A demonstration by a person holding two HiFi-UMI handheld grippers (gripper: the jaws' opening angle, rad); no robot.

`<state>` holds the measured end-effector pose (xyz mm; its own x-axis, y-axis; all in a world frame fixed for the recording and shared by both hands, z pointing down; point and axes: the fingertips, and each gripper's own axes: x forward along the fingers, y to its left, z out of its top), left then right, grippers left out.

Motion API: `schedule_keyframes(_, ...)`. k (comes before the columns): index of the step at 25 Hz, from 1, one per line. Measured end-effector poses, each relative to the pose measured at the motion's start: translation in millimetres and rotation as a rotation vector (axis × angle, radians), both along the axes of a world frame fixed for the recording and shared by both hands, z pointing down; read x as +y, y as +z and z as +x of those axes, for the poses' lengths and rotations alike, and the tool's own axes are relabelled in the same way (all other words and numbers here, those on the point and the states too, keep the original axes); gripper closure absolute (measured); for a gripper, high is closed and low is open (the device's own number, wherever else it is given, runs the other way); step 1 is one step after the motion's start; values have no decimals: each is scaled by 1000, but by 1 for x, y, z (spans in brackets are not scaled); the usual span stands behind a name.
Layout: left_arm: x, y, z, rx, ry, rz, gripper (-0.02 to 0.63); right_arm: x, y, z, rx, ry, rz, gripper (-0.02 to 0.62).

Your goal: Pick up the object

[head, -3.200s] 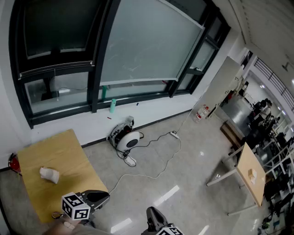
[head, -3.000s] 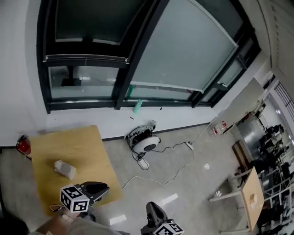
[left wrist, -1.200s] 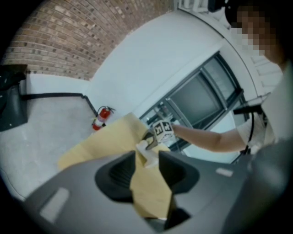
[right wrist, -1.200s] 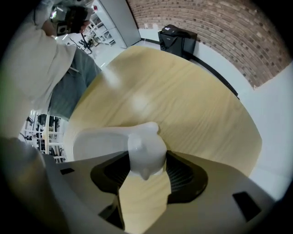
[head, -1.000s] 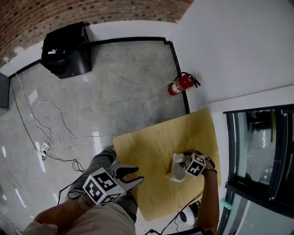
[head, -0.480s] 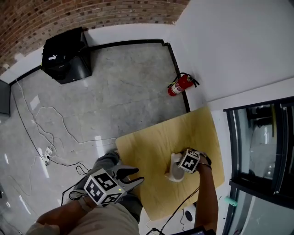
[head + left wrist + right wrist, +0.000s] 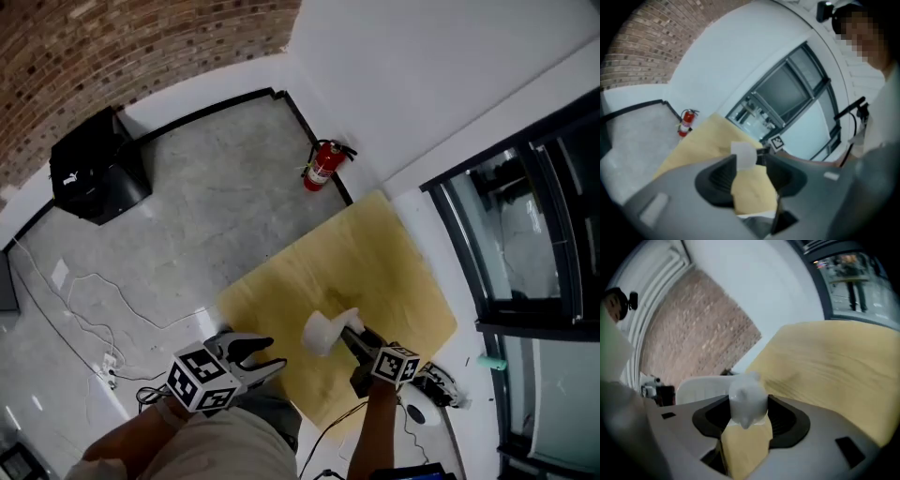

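The right claw [image 7: 347, 330] is clamped on the white object [image 7: 324, 331], its two jaws pressing on the object's sides. In the right gripper view the white object [image 7: 747, 401] sits squarely between the dark pads of that claw [image 7: 748, 414], with the yellow wooden surface [image 7: 834, 362] showing under and beyond it, so it looks lifted off the wood. In the head view it hangs over the near part of the surface [image 7: 375, 253].

The left claw [image 7: 263, 353] is off the surface's edge, at about 8 o'clock from the object. Its jaws stand apart and have just been opening. Nothing is between them. The left gripper view looks through that gap in the left claw [image 7: 749, 174] at bare surface [image 7: 701, 143] and, farther off, the white object [image 7: 743, 154] in the other claw.

A red fire extinguisher [image 7: 322, 164] stands on the grey floor [image 7: 206, 216] against the white wall, at about 12 o'clock from the object. A black case [image 7: 94, 169] sits at 10 o'clock, below the brick wall [image 7: 122, 47]. Cables [image 7: 84, 291] trail over the floor at 9 o'clock. A dark-framed window [image 7: 525, 234] runs along at 3 o'clock.
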<state>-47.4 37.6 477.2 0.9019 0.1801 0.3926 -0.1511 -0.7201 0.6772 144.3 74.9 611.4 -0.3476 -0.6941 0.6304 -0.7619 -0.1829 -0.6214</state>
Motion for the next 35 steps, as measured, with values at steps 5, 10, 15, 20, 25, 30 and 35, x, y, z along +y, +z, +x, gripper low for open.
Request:
schedule_keyframes(5, 9, -61, 46, 205, 169, 43, 350, 8, -113, -15, -85, 282, 308, 364)
schedule_keyframes(10, 21, -137, 74, 443, 452, 55, 238, 29, -210, -30, 4, 277, 545, 364)
schedule_keyframes(15, 72, -170, 92, 538, 783, 89, 238, 43, -228, -29, 205, 325, 551, 364)
schedule_keyframes(20, 90, -175, 109, 556, 834, 108, 258, 66, -231, -14, 224, 453, 589, 364)
schedule_keyframes(25, 94, -172, 109, 583, 887, 128, 261, 72, -229, -11, 285, 469, 602, 364)
schedule_keyframes(30, 100, -179, 114, 622, 869, 151, 260, 77, -239, -4, 321, 456, 631, 364)
schedule_keyframes(35, 118, -184, 119, 644, 878, 170, 259, 95, -250, 4, 367, 440, 629, 364)
